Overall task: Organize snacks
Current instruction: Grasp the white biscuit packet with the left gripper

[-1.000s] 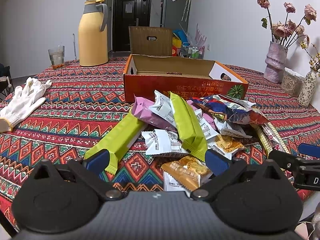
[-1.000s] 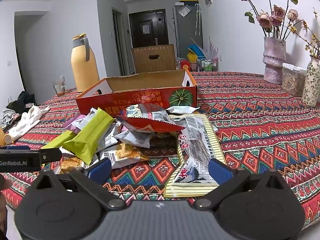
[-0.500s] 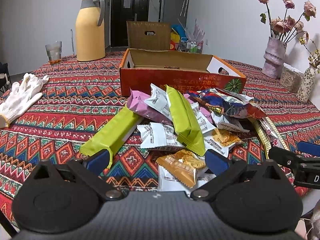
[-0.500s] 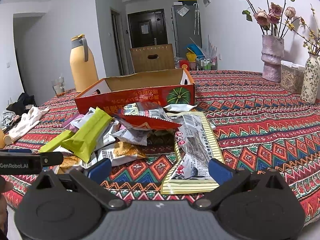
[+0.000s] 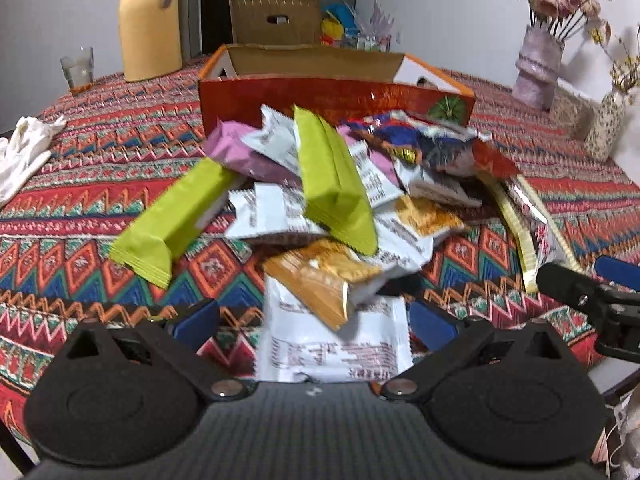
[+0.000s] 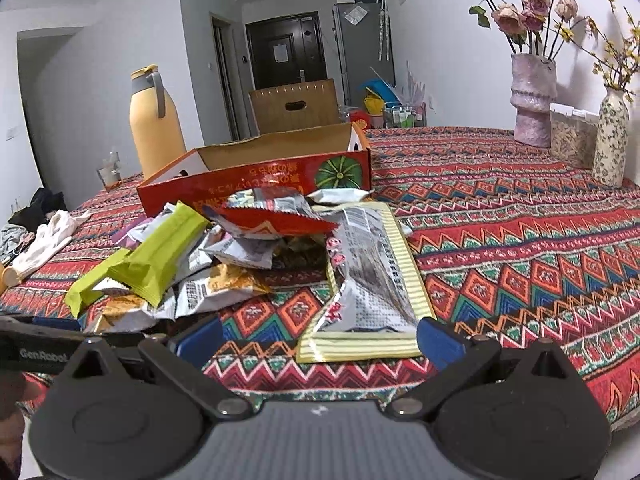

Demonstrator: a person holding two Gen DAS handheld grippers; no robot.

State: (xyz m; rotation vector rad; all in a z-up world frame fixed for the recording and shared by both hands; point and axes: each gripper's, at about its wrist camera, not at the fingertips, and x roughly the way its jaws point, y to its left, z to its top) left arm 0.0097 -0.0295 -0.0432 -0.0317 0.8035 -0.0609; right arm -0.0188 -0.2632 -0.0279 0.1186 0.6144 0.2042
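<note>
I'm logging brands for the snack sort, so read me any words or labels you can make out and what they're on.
"GenRobot": white lettering on the left hand-held gripper, cut off at the frame edge.
Red box: yellow print appears upside down, unreadable.
Yellow-edged packet: red and black print, illegible.
Remaining wrappers: too blurred.

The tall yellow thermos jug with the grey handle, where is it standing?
The yellow thermos jug stands at the table's far left, behind the open red cardboard box, with a drinking glass just left of it.

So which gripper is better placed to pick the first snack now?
Probably the left gripper: open, with the white packet already between its fingers. The right gripper, also open, only nears the yellow-edged packet.
</note>
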